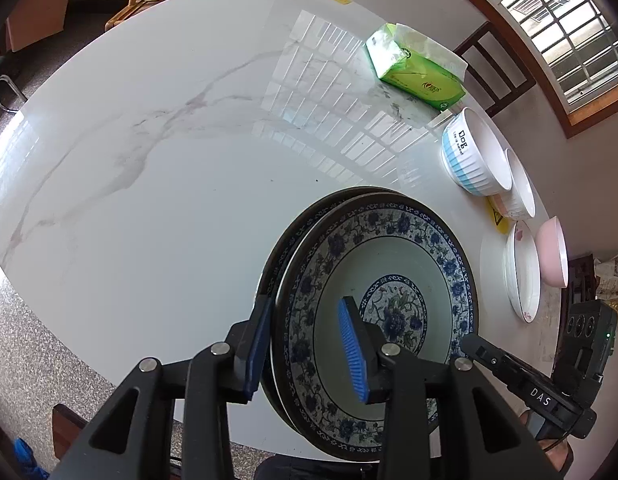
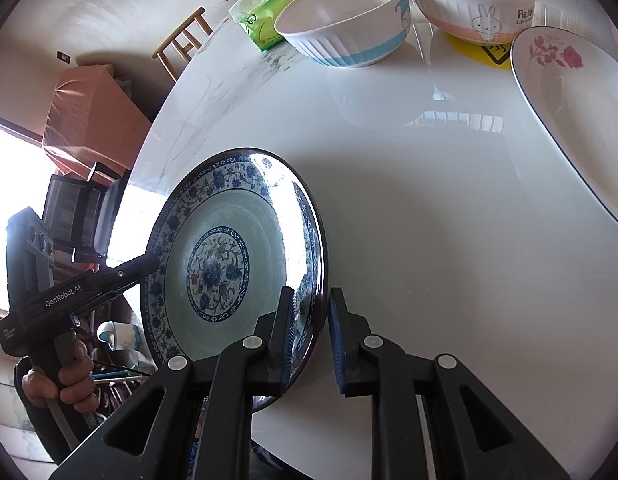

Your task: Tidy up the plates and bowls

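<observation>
A blue-and-white floral plate [image 1: 389, 280] sits near the front edge of the white marble table [image 1: 149, 140], stacked on a second plate [image 1: 287, 240] of the same dark-rimmed kind whose edge peeks out along its left side. The left gripper [image 1: 305, 344] straddles the near-left rim of the stack with its jaws parted, one blue pad outside the rim and the other over the plate's well; the pads do not look pressed on the china. The right gripper [image 2: 313, 340] is drawn narrow across the plate's opposite rim, the left pad against the inside of the rim, though I cannot tell if the right pad touches it. Off to the right along the table edge stand a blue-striped bowl [image 1: 473, 156] and a peach-banded rabbit bowl [image 2: 473, 0], then a white plate with a pink flower [image 2: 577, 120] and a pink bowl [image 1: 553, 252]. A green tissue pack [image 1: 417, 68] lies farther back.
</observation>
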Available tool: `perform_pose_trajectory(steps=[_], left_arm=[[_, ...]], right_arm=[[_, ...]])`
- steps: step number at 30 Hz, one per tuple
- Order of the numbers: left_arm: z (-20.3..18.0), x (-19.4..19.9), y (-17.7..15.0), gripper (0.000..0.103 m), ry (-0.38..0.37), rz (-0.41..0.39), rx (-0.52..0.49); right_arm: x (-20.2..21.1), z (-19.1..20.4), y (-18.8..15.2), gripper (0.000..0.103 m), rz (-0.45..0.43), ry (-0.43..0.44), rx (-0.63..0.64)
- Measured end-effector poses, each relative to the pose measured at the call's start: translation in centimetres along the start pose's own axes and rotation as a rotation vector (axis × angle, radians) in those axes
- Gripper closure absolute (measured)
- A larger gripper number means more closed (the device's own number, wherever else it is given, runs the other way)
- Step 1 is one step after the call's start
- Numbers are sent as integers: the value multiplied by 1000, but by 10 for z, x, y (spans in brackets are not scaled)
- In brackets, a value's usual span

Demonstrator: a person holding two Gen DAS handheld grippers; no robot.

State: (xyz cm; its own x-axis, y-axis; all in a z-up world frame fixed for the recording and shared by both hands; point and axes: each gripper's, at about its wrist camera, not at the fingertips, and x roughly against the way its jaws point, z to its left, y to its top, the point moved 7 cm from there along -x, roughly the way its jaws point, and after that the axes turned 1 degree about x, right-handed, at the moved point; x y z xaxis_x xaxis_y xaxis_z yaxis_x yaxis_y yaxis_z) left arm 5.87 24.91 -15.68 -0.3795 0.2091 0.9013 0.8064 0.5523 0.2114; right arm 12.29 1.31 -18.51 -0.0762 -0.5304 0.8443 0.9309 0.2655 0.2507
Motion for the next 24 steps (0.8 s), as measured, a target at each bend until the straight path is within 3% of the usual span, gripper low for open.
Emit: perform_pose_trajectory(steps=[12, 16, 24], left_arm=[[-7, 16, 1, 67, 20, -44, -22], [-21, 19, -1, 66, -16, -51, -40], [-61, 3, -12, 65, -95, 10, -65]], right_arm=[[7, -1, -1, 85, -18, 22, 4], [14, -8, -4, 85, -32, 30, -12], [42, -47, -20, 85, -70, 22, -83]])
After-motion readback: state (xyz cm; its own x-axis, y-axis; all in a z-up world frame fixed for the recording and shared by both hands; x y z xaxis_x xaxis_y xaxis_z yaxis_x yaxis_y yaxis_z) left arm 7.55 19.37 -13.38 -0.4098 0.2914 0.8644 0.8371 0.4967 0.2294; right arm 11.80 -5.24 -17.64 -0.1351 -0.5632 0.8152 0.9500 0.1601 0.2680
